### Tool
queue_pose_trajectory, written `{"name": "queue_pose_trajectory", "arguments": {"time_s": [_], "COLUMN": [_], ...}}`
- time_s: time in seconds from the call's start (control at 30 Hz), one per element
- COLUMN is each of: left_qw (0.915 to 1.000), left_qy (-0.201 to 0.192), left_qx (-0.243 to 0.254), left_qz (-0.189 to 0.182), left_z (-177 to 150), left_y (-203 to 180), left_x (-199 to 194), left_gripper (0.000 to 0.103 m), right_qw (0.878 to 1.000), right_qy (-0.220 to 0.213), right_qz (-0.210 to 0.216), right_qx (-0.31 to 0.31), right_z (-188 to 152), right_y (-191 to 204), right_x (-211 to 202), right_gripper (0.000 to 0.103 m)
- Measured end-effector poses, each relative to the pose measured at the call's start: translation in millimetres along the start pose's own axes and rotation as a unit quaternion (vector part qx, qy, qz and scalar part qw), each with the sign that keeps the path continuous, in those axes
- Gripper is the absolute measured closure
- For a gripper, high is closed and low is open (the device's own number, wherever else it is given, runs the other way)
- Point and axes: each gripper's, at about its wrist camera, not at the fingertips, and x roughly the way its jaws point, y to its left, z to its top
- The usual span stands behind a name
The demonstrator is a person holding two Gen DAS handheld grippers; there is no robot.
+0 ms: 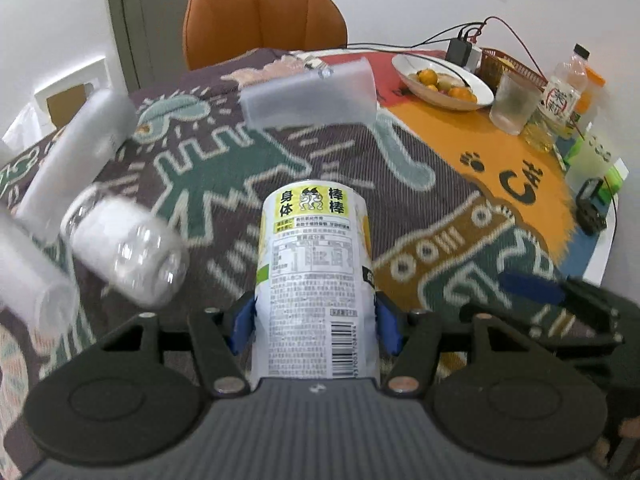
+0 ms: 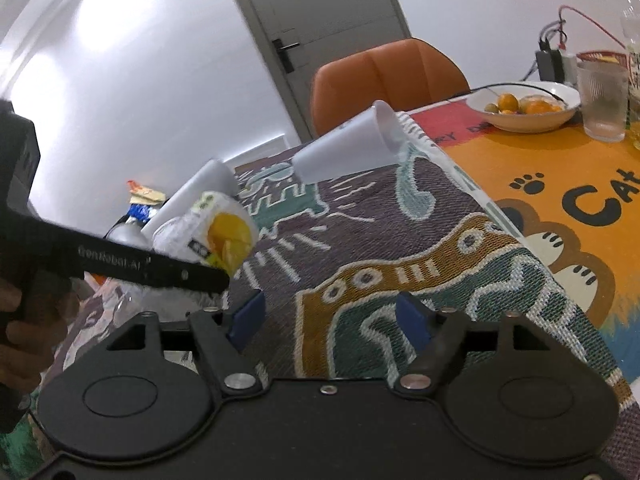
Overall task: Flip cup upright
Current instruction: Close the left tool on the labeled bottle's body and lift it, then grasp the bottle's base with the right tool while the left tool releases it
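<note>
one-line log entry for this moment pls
left tool: shut on printed white-yellow paper cup | right tool: open, holds nothing | frosted plastic cup: on side

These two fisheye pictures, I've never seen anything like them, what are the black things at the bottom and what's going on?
They are hand-held grippers, each with a camera looking along its two blue-padded fingers. In the left one's view, the left gripper is shut on a printed cup. The right one's view shows the right gripper open and empty above a patterned tablecloth. A white plastic cup lies on its side there; farther back stand a fruit bowl and a ribbed glass.
</note>
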Motion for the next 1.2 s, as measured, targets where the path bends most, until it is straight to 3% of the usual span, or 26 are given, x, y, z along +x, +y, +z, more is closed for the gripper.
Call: {"name": "queue_pose_trajectory", "arguments": {"time_s": [0.33, 0.4, 0.57, 0.87, 1.03, 1.2], "left_qw": [1.0000, 0.9999, 0.9999, 0.9998, 0.9988, 0.9970], "left_qy": [0.007, 0.007, 0.006, 0.015, -0.017, -0.036], "left_qx": [-0.003, -0.009, -0.008, -0.011, -0.040, -0.061], "left_qz": [0.003, 0.002, 0.007, 0.000, -0.023, -0.031], "left_z": [-53, -60, -72, -77, -78, -82], "left_y": [0, 2, 7, 16, 27, 39], "left_x": [-17, -19, -24, -18, -34, -49], "left_gripper": [0.043, 0.043, 0.043, 0.039, 0.025, 0.024], "right_qw": [0.999, 0.999, 0.999, 0.991, 0.987, 0.985], "right_qy": [0.031, 0.031, 0.038, 0.063, 0.076, 0.083], "right_qz": [0.002, 0.002, 0.015, 0.053, 0.061, 0.070], "right_qx": [-0.013, -0.004, 0.034, 0.108, 0.126, 0.136], "right_z": [-21, -24, -23, -23, -24, -22], "right_y": [12, 13, 12, 15, 20, 26], "right_x": [-13, -15, -18, -8, 2, 11], "right_gripper": [0.013, 0.006, 0.000, 0.000, 0.000, 0.000]}}
